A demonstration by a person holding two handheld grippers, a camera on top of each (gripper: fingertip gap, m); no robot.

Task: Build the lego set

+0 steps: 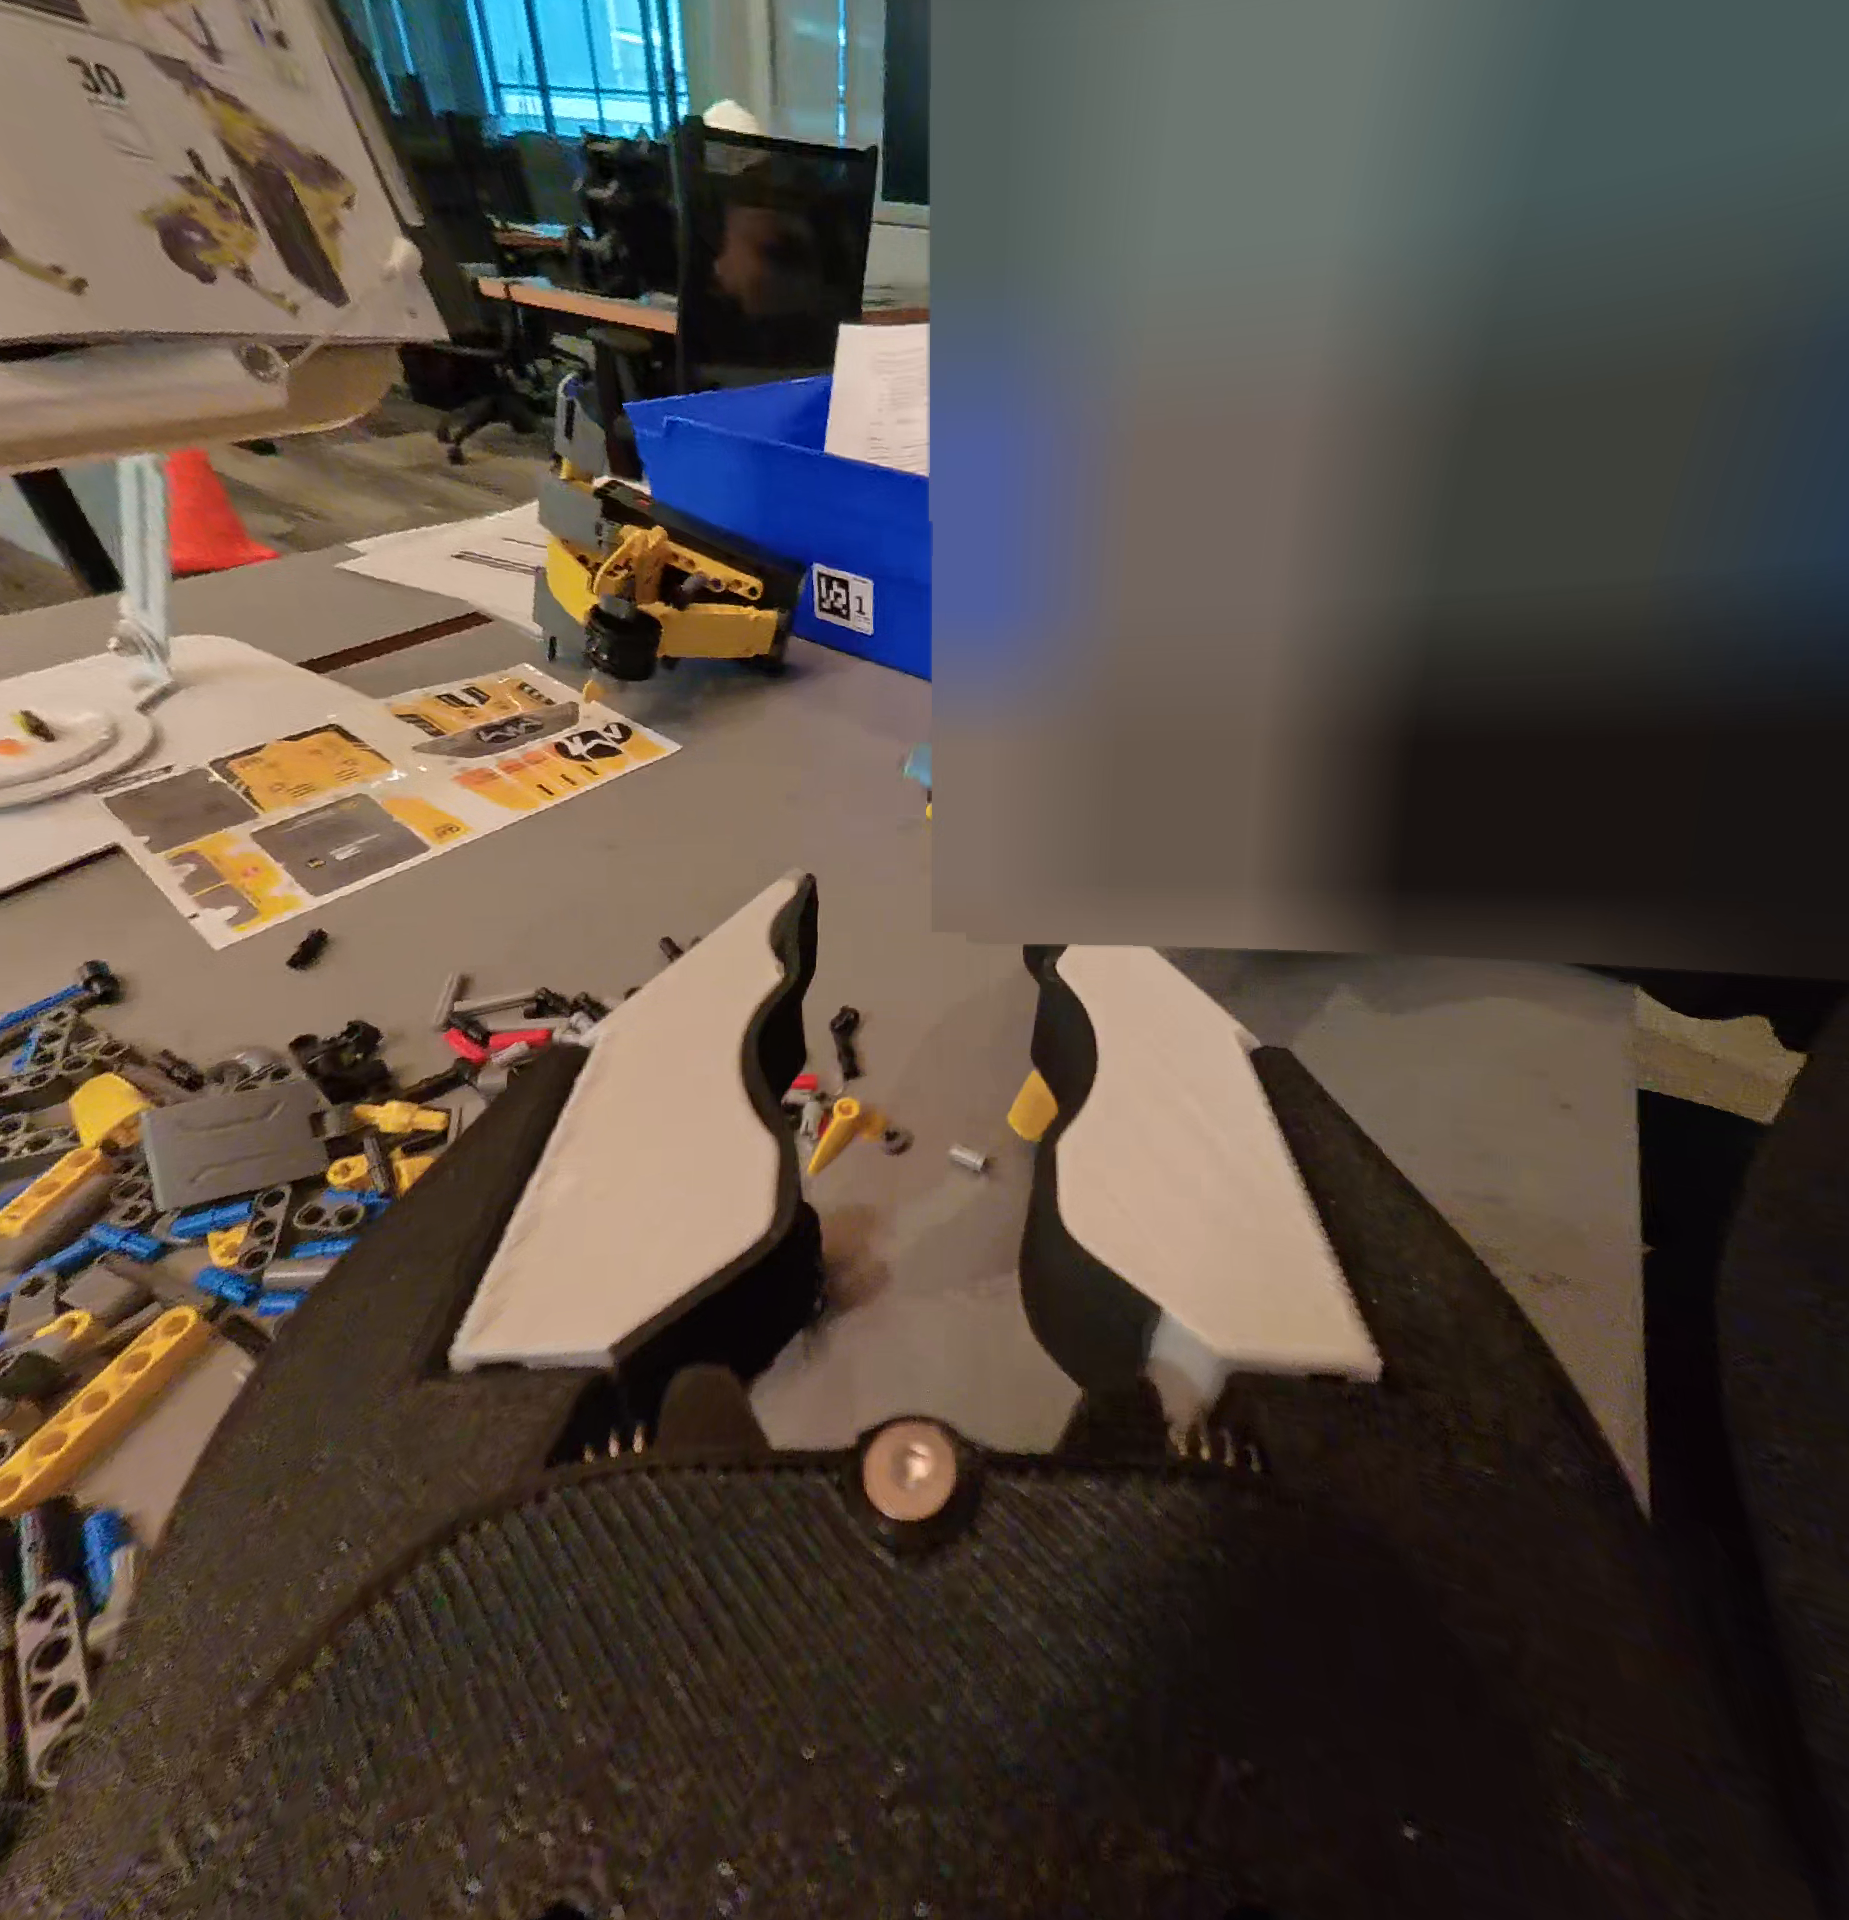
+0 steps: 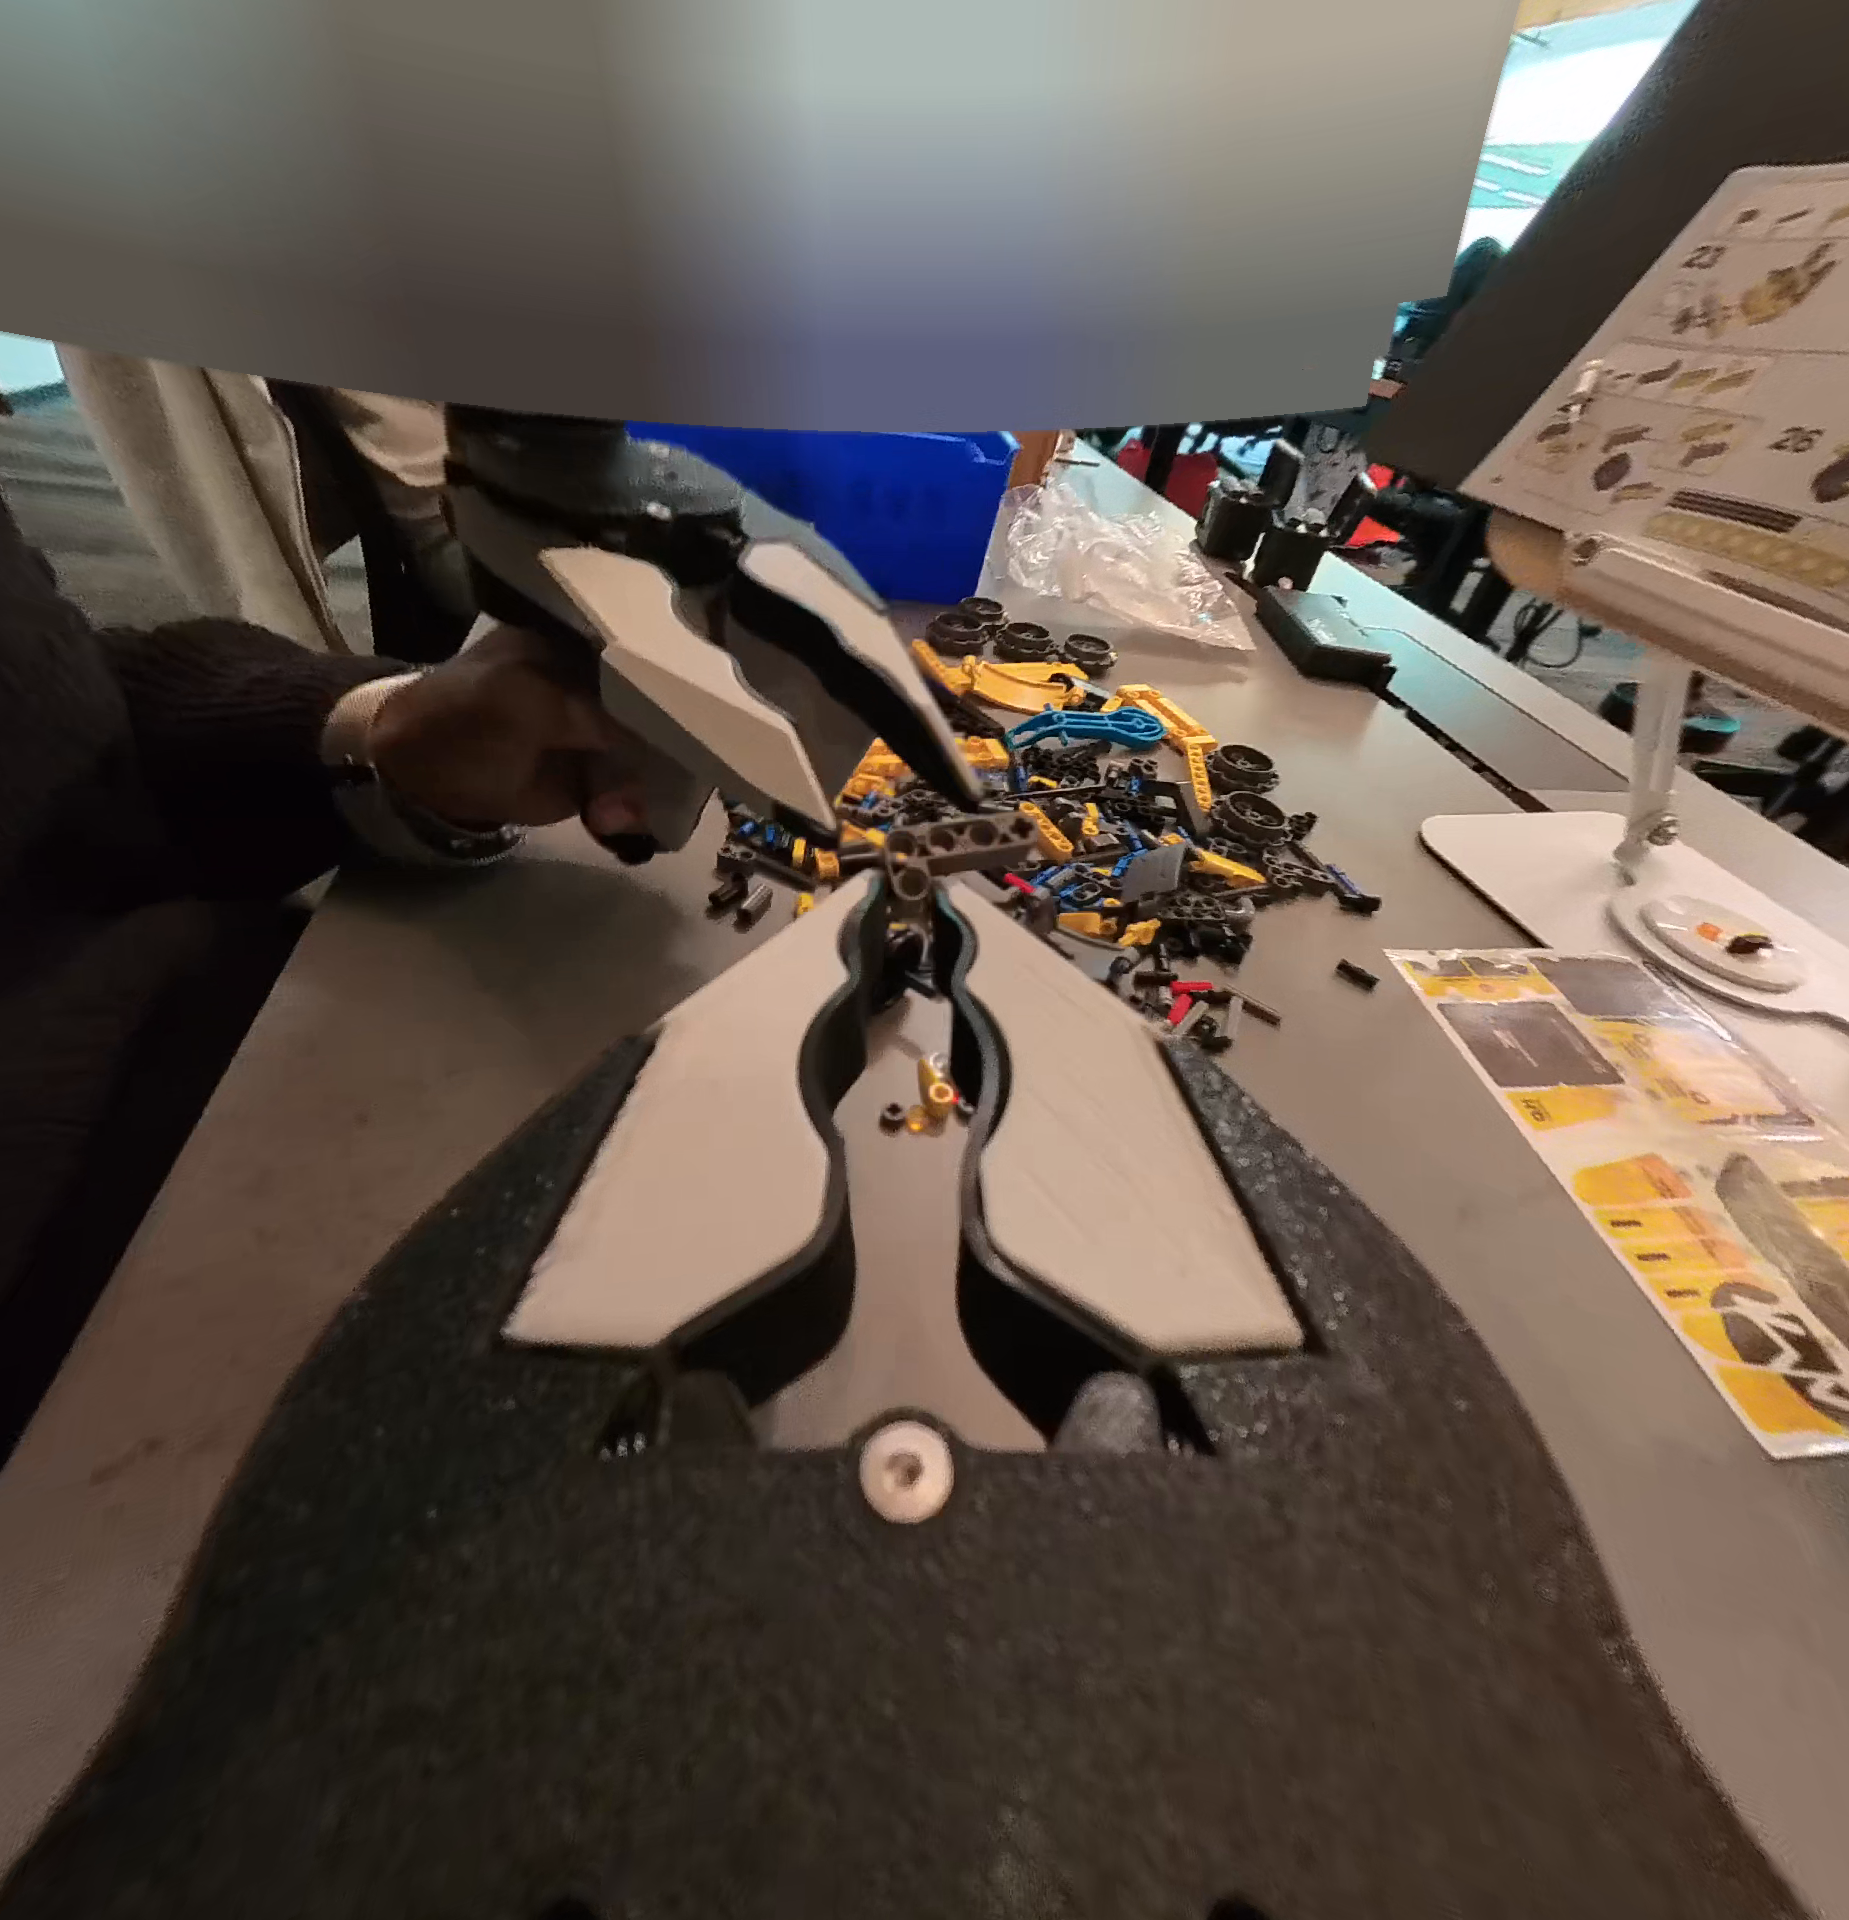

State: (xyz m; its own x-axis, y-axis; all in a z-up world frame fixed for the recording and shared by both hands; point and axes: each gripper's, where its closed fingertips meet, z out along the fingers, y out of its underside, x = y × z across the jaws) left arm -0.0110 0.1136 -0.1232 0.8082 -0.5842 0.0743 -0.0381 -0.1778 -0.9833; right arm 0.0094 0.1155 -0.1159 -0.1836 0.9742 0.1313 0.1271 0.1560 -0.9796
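Observation:
My right gripper (image 2: pixel 912 902) is shut on a dark grey angled beam with holes (image 2: pixel 967 840) and holds it just above the pile of loose black, yellow and blue building pieces (image 2: pixel 1086 821). My left gripper (image 1: pixel 920 925) is open and empty, low over the grey table (image 1: pixel 691 831). Small loose parts lie between its fingers: a yellow cone-like piece (image 1: pixel 845 1127) and a small grey sleeve (image 1: pixel 968 1158). In the right wrist view the left gripper (image 2: pixel 894 808) shows farther off, held by a hand (image 2: pixel 484 738), its tips at the pile's near-left edge, close to the held beam.
A sticker sheet (image 1: pixel 400 790) lies beyond the pile (image 1: pixel 120 1195). A half-built yellow and grey model (image 1: pixel 650 592) stands by a blue bin (image 1: pixel 785 488). An instruction booklet (image 2: pixel 1709 343) sits on a white stand (image 2: pixel 1543 862). A plastic bag (image 2: pixel 1096 561) and black wheels (image 2: pixel 1024 636) lie behind. My left and right fingertips are right by each other.

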